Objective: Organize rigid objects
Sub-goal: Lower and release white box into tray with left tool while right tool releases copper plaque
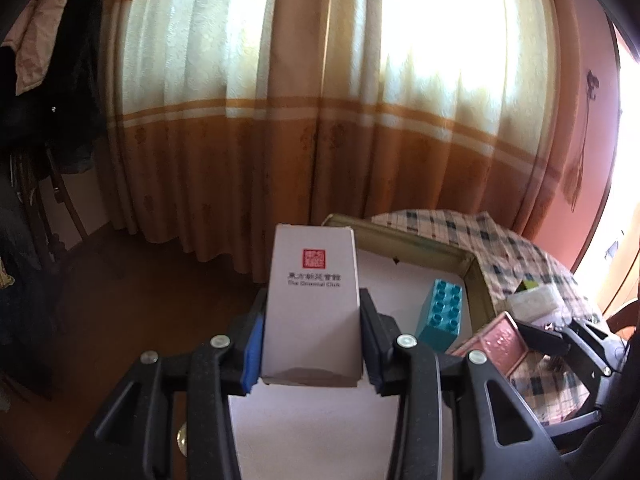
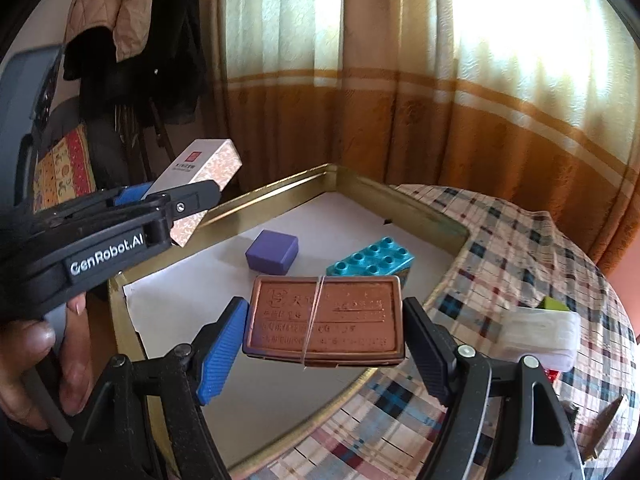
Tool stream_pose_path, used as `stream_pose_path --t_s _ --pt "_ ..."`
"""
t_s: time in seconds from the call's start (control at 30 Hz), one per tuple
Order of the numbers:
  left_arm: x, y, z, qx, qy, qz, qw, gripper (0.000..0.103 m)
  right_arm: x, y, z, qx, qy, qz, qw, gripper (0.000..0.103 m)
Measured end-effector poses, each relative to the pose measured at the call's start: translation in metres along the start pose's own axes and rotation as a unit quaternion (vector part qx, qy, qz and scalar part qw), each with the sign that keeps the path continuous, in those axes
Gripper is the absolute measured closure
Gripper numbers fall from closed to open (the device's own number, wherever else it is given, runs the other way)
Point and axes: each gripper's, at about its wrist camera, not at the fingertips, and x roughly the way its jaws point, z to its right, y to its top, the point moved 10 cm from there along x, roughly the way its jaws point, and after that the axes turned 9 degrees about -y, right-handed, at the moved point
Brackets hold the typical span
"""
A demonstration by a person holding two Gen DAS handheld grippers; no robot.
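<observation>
Right wrist alone shows the purple block (image 2: 272, 256) in the tray (image 2: 276, 192).

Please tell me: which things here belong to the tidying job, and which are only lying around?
Job: white carton in left tool; copper tin in right tool; gold tray; purple block; teal brick.

Background: curtain; hanging clothes.

Each scene was viewed from a fisheye camera set close behind a gripper, angled downward along its fingers. Both views were faced toward the orange and cream curtains (image 1: 320, 120). The shallow gold-rimmed tray (image 2: 280, 196) and teal studded plastic brick (image 1: 440, 312) were shared by both views.
</observation>
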Motion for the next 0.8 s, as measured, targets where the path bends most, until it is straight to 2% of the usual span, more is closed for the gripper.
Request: stream_pose_path --t_s 0.17,0.63,0.67,0.73,0.8 --pt "0.009 -0.008 -0.004 -0.007 0.007 -0.028 0.9996 0.063 0.009 -0.004 -0.005 -0.012 -0.001 -0.011 1.0 0.024" --pt "0.019 -0.021 0.0 0.005 0.01 -0.062 0.998 0.062 0.024 -0.002 -0.022 -0.053 0.003 -0.018 0.998 0.022" --pt "0.02 -0.021 -0.001 0.003 0.013 -0.064 0.9979 0.06 0.025 -0.002 -0.024 -0.06 -0.003 -0.014 0.998 0.019" --pt "0.021 -0.022 -0.003 -0.003 0.014 -0.068 0.9976 0.042 0.023 -0.003 -0.026 -0.071 -0.011 -0.011 0.997 0.018" --pt "0.019 -0.021 -0.006 -0.01 0.019 -0.062 0.9978 0.03 0.02 -0.006 -0.025 -0.072 -0.012 -0.013 0.997 0.018"
